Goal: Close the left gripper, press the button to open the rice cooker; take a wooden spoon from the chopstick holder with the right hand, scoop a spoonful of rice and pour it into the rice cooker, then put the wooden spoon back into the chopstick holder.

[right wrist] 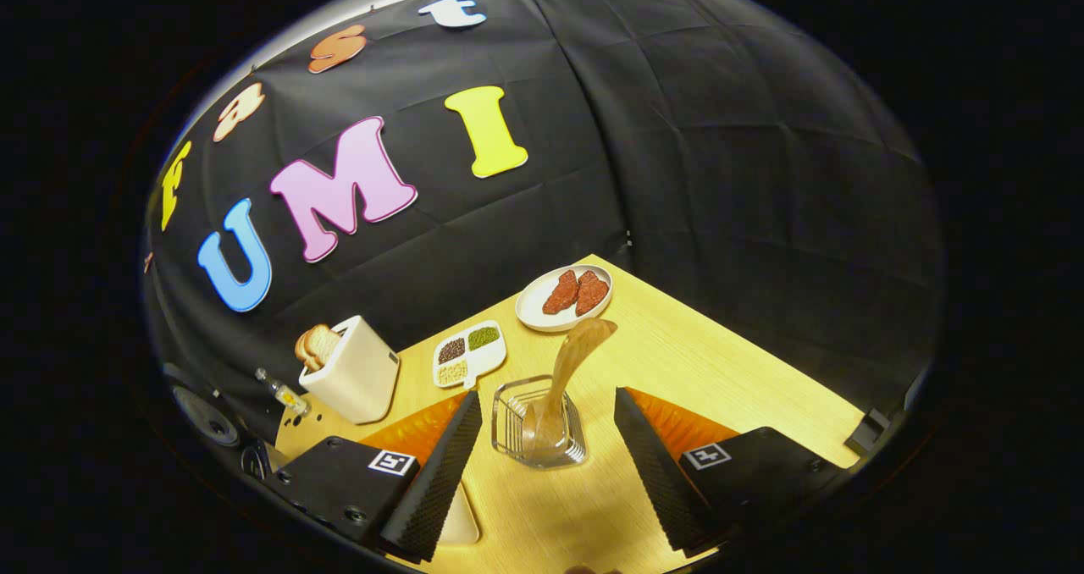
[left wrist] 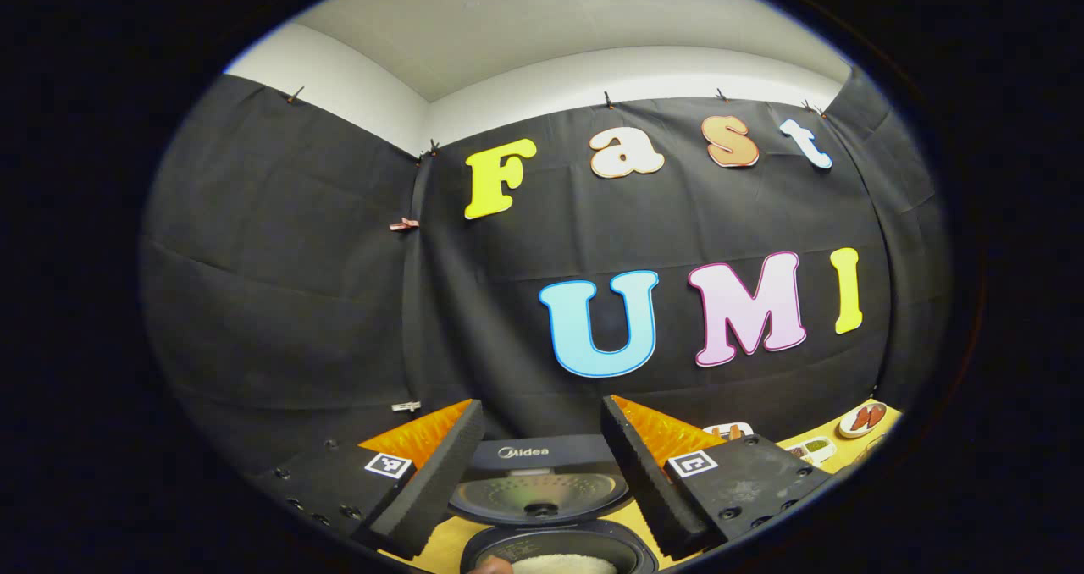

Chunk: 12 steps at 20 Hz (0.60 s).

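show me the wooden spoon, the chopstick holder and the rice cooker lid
wooden spoon (right wrist: pixel 584 339), right gripper view, bowl end
chopstick holder (right wrist: pixel 508 422), right gripper view, left wall
rice cooker lid (left wrist: pixel 542 496), left gripper view, inner face

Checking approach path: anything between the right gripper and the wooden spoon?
No. In the right gripper view, bare table lies between the open right gripper and the wooden spoon in its chopstick holder.

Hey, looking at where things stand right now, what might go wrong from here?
1. The wooden spoon leans out of the clear chopstick holder, so a nudge from the open right tongs might tip the holder.
2. The rice cooker lid stands open right between the open left tongs, which could bump it.
3. The plate and sectioned dish sit close behind the holder, so a wide sweep may hit them.
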Each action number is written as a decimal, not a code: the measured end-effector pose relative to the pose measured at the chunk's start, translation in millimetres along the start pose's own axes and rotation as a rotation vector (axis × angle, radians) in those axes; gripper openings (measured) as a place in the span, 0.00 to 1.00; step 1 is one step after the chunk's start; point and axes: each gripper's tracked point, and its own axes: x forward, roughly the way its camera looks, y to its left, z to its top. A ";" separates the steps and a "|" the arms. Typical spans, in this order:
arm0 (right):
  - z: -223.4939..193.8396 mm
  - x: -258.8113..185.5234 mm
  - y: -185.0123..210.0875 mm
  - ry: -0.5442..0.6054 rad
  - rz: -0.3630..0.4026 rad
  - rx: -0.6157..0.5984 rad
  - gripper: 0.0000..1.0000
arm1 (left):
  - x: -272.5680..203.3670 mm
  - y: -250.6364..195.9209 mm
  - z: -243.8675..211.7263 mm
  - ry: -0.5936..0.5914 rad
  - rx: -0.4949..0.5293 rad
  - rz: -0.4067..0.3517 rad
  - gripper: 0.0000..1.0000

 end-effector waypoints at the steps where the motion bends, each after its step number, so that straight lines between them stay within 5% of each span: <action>1: -1.2 -11.6 1.3 -0.005 0.001 -0.021 0.99 | 9.1 1.0 -3.5 -0.001 -0.004 -0.004 0.93; 12: -4.7 -69.7 27.2 -0.034 0.033 -0.108 0.98 | 51.3 14.2 -54.0 0.143 -0.007 0.005 1.00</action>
